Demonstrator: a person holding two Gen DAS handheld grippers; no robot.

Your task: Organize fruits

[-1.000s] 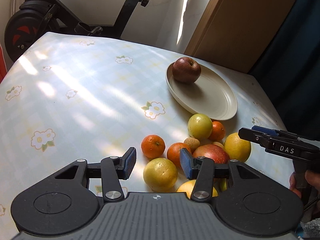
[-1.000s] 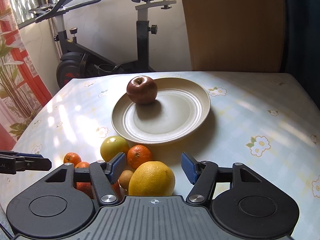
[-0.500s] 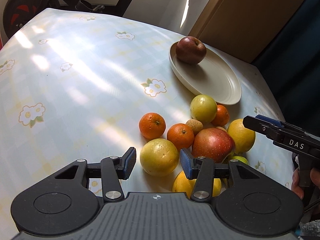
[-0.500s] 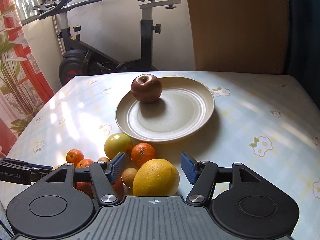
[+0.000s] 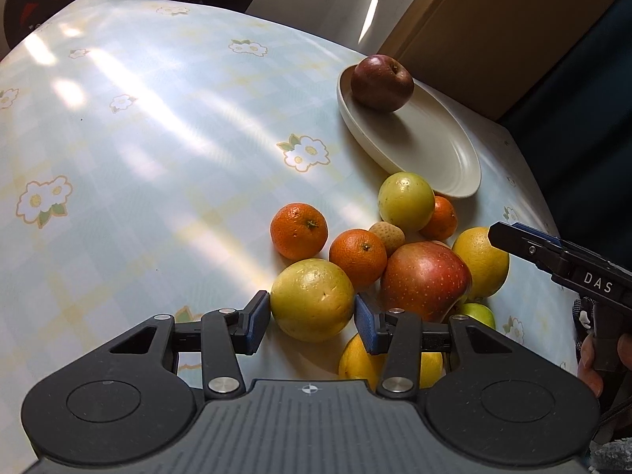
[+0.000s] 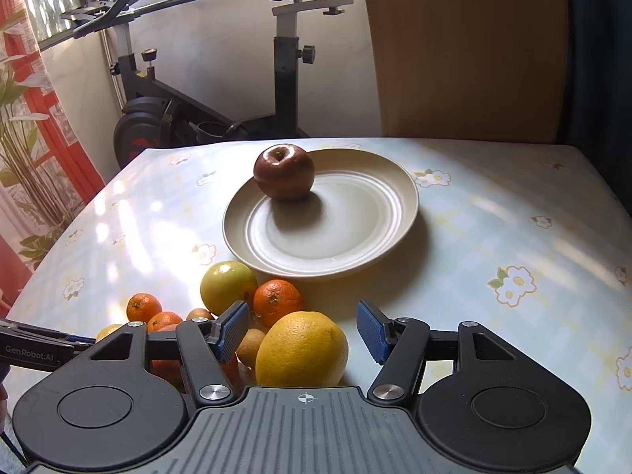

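Between the spread blue pads of the left gripper [image 5: 312, 318] — a yellow-green citrus [image 5: 312, 299] on the floral tablecloth [image 5: 130, 150], pads close at each side, contact not clear. Just right of it, a red apple [image 5: 426, 279], two mandarins behind. Farther back, a dark red apple [image 6: 283, 172] on the cream plate [image 6: 379, 237]. Right gripper [image 6: 303, 330] wide open, flanking a large orange [image 6: 302, 349] — not touching it.
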